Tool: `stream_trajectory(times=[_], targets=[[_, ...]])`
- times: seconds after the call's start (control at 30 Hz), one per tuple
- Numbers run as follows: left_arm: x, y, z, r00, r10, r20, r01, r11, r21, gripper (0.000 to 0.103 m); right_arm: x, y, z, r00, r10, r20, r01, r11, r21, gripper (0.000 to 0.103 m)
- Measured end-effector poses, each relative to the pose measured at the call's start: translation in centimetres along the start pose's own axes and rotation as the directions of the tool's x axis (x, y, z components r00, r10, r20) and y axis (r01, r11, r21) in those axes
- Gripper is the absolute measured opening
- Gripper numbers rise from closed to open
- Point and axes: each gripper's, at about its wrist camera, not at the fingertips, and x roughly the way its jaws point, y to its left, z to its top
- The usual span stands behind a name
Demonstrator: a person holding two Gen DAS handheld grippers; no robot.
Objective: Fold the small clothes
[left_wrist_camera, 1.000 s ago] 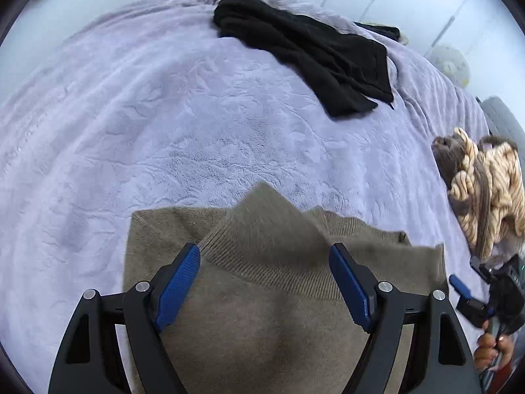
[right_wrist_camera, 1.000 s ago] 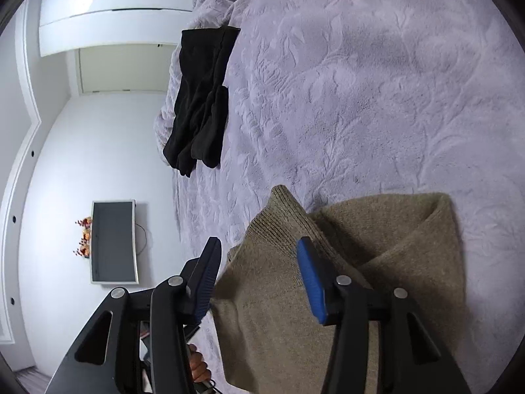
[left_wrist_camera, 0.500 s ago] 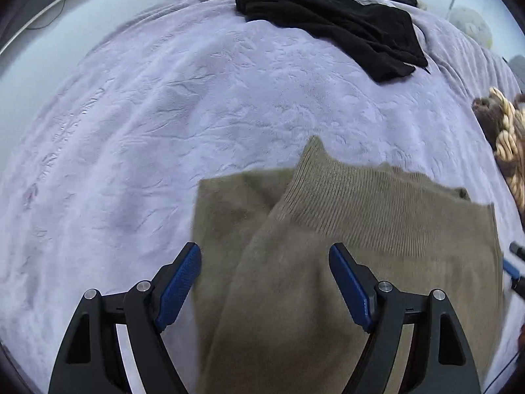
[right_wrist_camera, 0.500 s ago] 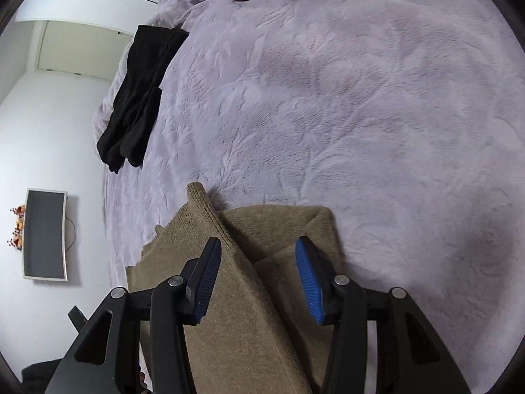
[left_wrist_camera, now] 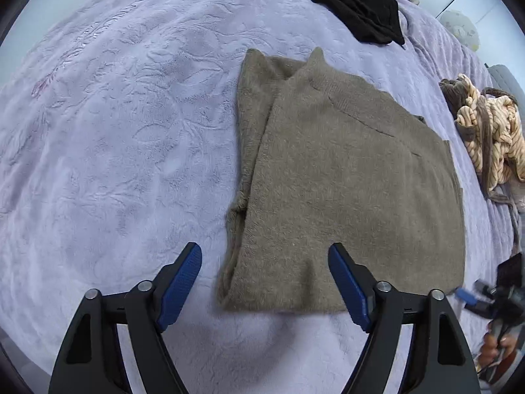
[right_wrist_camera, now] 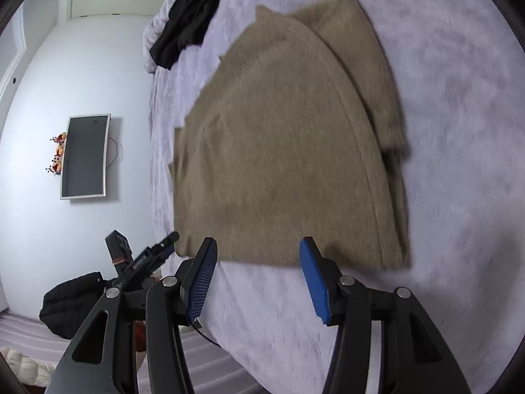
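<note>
An olive-brown knit sweater (left_wrist_camera: 347,177) lies folded flat on the lavender bedspread (left_wrist_camera: 131,131). It also shows in the right wrist view (right_wrist_camera: 288,138), a little blurred. My left gripper (left_wrist_camera: 265,282) is open and empty, hovering just short of the sweater's near edge. My right gripper (right_wrist_camera: 257,275) is open and empty, also just short of the sweater's near edge. The right gripper shows in the left wrist view at the lower right edge (left_wrist_camera: 492,295), and the left gripper shows in the right wrist view (right_wrist_camera: 147,256).
A black garment (left_wrist_camera: 341,3) lies at the far side of the bed, also in the right wrist view (right_wrist_camera: 187,16). A cream and brown knit garment (left_wrist_camera: 485,131) lies at the right. A wall screen (right_wrist_camera: 85,156) and a black bag (right_wrist_camera: 72,302) are beyond the bed edge.
Both grippers have pulled back from the sweater, which now lies flat ahead of them. Earlier the fingers straddled the sweater's cloth; now they are clear of it.
</note>
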Motion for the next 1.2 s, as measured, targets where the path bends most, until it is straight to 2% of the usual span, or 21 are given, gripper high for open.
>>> stream_trajectory(times=[0.13, 0.2, 0.23, 0.27, 0.37, 0.43, 0.5, 0.6, 0.67, 0.77, 0.87, 0.93, 0.97, 1.0, 1.07, 1.13, 1.2], targets=[[0.3, -0.4, -0.1, 0.998, -0.059, -0.013, 0.059, 0.998, -0.004, 0.065, 1.3, -2.9, -1.8, 1.000, -0.011, -0.002, 0.011, 0.991, 0.133, 0.056], [1.3, -0.6, 0.1, 0.996, -0.062, -0.056, 0.062, 0.998, 0.006, 0.041, 1.2, -4.2, -2.3, 0.999, -0.012, 0.045, 0.003, 0.981, 0.193, 0.061], [2.0, -0.6, 0.1, 0.994, -0.068, -0.087, 0.069, 0.998, 0.009, 0.033, 1.1, -4.8, -2.4, 0.997, -0.010, 0.077, -0.008, 0.974, 0.225, 0.065], [2.5, -0.5, 0.1, 0.990, -0.081, -0.111, 0.082, 0.997, 0.007, 0.016, 0.9, -5.3, -2.3, 0.994, -0.002, 0.106, -0.025, 0.968, 0.250, 0.065], [2.5, -0.2, 0.1, 0.985, -0.105, -0.134, 0.108, 0.994, 0.014, 0.014, 0.4, -6.9, -1.7, 0.978, 0.049, 0.201, -0.118, 0.930, 0.348, 0.063], [1.6, -0.6, 0.1, 0.986, -0.096, -0.134, 0.107, 0.992, 0.072, 0.013, 0.5, -7.2, -0.9, 0.975, 0.066, 0.212, -0.145, 0.911, 0.386, 0.009], [0.8, -1.0, -0.1, 0.989, -0.065, -0.134, 0.085, 0.985, 0.148, 0.013, 0.0, -6.0, -0.1, 0.981, 0.050, 0.187, -0.112, 0.935, 0.336, 0.008], [1.2, -0.3, -1.1, 0.987, -0.021, -0.158, 0.053, 0.977, 0.204, 0.007, -1.3, -3.4, 0.9, 0.988, -0.004, 0.153, -0.022, 0.986, 0.167, 0.008], [2.0, 1.0, -1.8, 0.984, -0.015, -0.176, 0.048, 0.981, 0.186, 0.007, -1.2, -3.5, 1.1, 0.988, -0.077, 0.133, 0.059, 0.989, 0.136, 0.008], [2.0, 2.2, -2.3, 0.985, -0.046, -0.165, 0.069, 0.988, 0.138, 0.007, 0.2, -5.7, 1.1, 0.985, -0.145, 0.090, 0.127, 0.975, 0.181, 0.008], [0.7, 2.3, -2.6, 0.991, -0.036, -0.132, 0.056, 0.987, 0.150, 0.007, 0.1, -6.0, 0.7, 0.984, -0.142, 0.106, 0.116, 0.969, 0.217, 0.010], [-0.5, 2.7, -2.7, 0.994, -0.012, -0.109, 0.027, 0.990, 0.136, 0.010, -0.4, -5.4, 0.3, 0.982, -0.150, 0.115, 0.122, 0.967, 0.222, 0.014], [-0.9, 2.9, -2.7, 0.994, 0.020, -0.103, -0.006, 0.992, 0.128, 0.022, -0.8, -4.9, 0.0, 0.981, -0.159, 0.113, 0.131, 0.966, 0.223, 0.015], [-1.4, 3.2, -2.8, 0.994, 0.058, -0.094, -0.048, 0.992, 0.113, 0.041, -1.3, -4.7, -0.5, 0.981, -0.161, 0.109, 0.134, 0.966, 0.220, 0.017], [-2.6, 3.9, -3.5, 0.994, 0.090, -0.063, -0.085, 0.994, 0.075, 0.056, -1.5, -3.6, -1.6, 0.984, -0.142, 0.104, 0.120, 0.974, 0.194, 0.024], [-3.3, 4.4, -4.2, 0.994, 0.091, -0.053, -0.088, 0.995, 0.042, 0.056, -0.8, -2.0, -2.8, 0.991, -0.113, 0.069, 0.100, 0.982, 0.162, 0.057], [-3.6, 4.5, -4.8, 0.994, 0.094, -0.054, -0.094, 0.996, 0.005, 0.056, 0.6, -0.4, -3.9, 0.995, -0.101, 0.022, 0.098, 0.987, 0.127, 0.057]])
